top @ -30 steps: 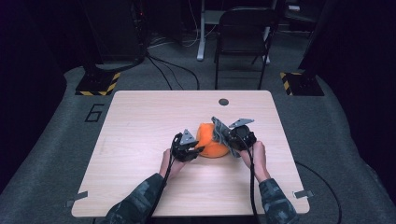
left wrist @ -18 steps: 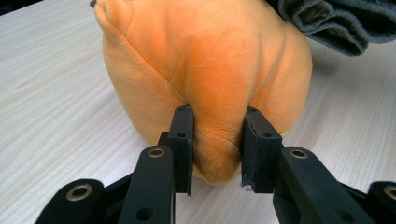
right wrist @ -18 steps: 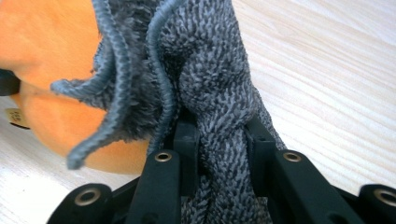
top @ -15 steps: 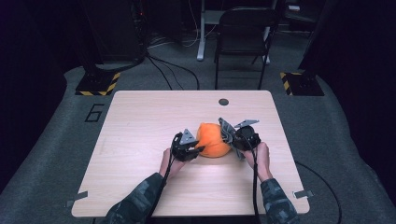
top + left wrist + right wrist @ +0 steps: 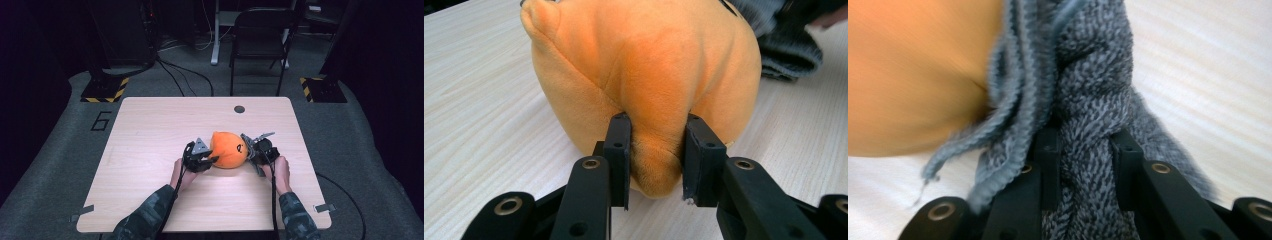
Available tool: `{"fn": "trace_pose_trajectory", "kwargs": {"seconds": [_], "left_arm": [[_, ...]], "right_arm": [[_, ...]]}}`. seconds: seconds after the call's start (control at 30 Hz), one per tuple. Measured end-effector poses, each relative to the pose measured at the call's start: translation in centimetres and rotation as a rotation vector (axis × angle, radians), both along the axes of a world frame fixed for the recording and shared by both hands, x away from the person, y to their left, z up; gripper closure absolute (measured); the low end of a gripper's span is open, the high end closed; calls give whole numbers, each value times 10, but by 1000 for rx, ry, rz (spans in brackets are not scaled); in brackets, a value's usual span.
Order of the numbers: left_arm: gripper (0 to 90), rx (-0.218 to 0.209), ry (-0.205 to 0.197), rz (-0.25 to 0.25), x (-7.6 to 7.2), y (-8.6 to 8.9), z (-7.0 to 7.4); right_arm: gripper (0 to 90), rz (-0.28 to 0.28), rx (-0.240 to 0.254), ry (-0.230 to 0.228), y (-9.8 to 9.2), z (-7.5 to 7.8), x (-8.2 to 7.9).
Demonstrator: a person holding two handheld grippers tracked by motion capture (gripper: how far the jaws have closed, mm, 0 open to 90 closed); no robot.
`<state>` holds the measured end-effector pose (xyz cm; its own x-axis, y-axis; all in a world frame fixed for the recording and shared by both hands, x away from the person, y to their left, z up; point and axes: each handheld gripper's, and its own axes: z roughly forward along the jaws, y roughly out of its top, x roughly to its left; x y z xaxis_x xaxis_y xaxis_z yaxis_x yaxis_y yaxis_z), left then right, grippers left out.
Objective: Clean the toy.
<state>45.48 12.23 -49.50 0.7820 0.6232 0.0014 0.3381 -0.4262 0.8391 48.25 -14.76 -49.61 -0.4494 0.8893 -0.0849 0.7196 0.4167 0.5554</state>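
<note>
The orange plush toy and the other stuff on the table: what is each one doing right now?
Orange plush toy: lying on the table, pinched at one end.
Grey knitted cloth: bunched up, touching the toy, clamped.
Left gripper: shut on a fold of the toy.
Right gripper: shut on the cloth.
Table: bare light wood, round hole near the far edge.
Chair: standing behind the table, nobody in it.

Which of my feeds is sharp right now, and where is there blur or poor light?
Left gripper view: crisp and evenly lit on the orange plush toy pinched between the jaws. Right gripper view: the grey knitted fabric is sharp in the jaws, but the orange plush at left is smeared and the wooden table is washed out. High view: the table is brightly lit, the surrounding room dark.
</note>
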Motion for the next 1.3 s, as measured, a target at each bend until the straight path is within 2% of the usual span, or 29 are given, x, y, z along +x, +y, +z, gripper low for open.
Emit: {"fn": "trace_pose_trajectory", "kwargs": {"seconds": [0.03,0.07,0.13,0.2,0.33,0.53,0.6,0.63,0.7,0.77,0.8,0.83,0.9,0.97,1.1,1.13,1.2,1.27,1.3], "left_arm": [[679,-1,2,0,0,0,0],[679,-2,3,-1,0,1,0],[679,-4,2,-2,0,1,0],[678,-1,1,-1,0,1,0],[678,-7,-2,6,1,1,-1],[677,-2,-2,4,0,1,0],[677,-6,-3,5,1,1,-1],[677,-8,-4,5,1,1,-1],[676,-9,-4,5,1,1,-1],[675,-4,-2,1,1,1,0],[675,-3,-2,1,1,1,0],[674,-1,-2,2,0,1,0],[667,0,-3,-3,1,1,0],[661,-7,-5,-3,1,2,-1],[622,-13,-7,-21,3,3,-1],[603,-14,-18,-23,4,4,-1],[549,-21,-15,-34,4,5,-1],[471,-5,-43,-45,4,6,0],[431,-6,-55,-70,5,7,0]], "right_arm": [[717,2,16,-7,-2,-2,1],[717,-2,14,7,-1,0,1],[718,1,1,-2,0,0,0],[723,0,14,7,-2,1,1],[733,-21,31,-12,-10,12,0],[735,-22,145,-141,-19,59,-13],[735,14,197,-200,-13,79,-21],[735,28,212,-214,-7,85,-25],[735,76,213,-235,3,92,-28],[735,100,205,-235,17,91,-30],[735,116,176,-221,25,87,-30],[735,108,170,-212,30,82,-28],[738,109,111,-168,41,63,-22],[741,108,92,-176,44,53,-19],[742,104,91,-174,43,53,-19],[741,110,93,-180,43,52,-18],[741,108,97,-176,42,51,-18],[741,108,97,-173,41,51,-17],[741,100,104,-168,41,51,-17]]}}
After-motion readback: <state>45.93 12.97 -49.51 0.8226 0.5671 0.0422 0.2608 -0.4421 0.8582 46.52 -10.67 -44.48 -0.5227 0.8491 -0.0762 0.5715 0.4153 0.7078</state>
